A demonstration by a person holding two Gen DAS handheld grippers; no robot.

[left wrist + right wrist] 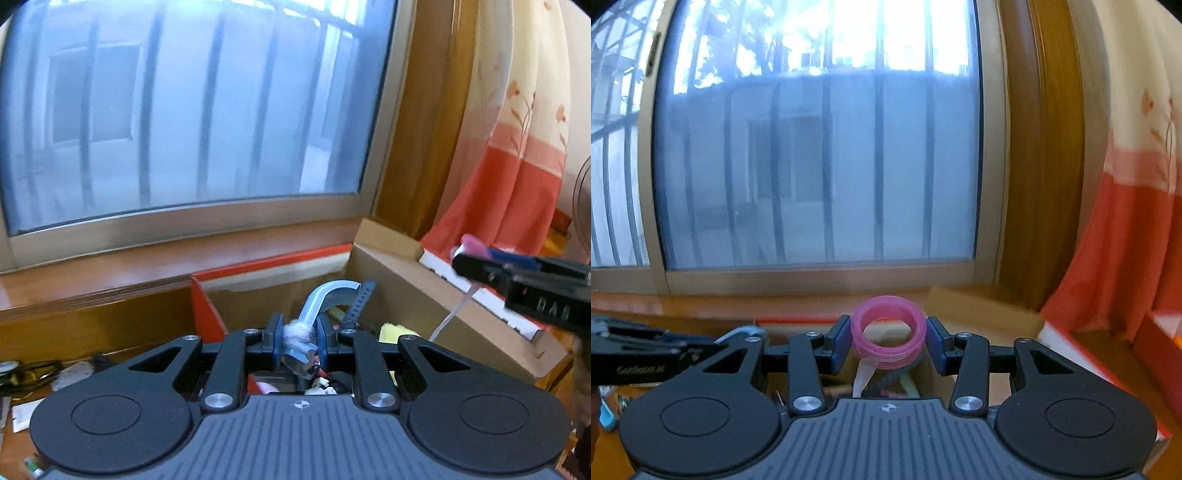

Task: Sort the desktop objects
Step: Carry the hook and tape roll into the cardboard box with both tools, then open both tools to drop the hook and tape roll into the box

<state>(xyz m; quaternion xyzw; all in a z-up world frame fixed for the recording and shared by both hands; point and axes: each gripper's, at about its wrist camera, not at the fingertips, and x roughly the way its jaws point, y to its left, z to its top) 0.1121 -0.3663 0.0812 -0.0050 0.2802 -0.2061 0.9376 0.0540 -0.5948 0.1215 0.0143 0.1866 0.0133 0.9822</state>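
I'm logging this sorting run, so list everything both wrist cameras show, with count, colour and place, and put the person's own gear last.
Curved metal hook with a grey fluff wad: one, silver-blue, between the left jaws above the box.
Translucent pink tape roll: one, pink, between the right jaws, a clear strip hanging down.
Open cardboard box: one, brown with orange-red edging, below both grippers, holding mixed items.
Dark ribbed strap: one, dark blue, standing in the box.
Yellow item: one, inside the box; unclear what it is.
Window with bars: one, beige frame, behind the desk.
Curtain: one, cream and orange, right.
Left gripper: black, shut on the hook.
Right gripper: black, shut on the roll.
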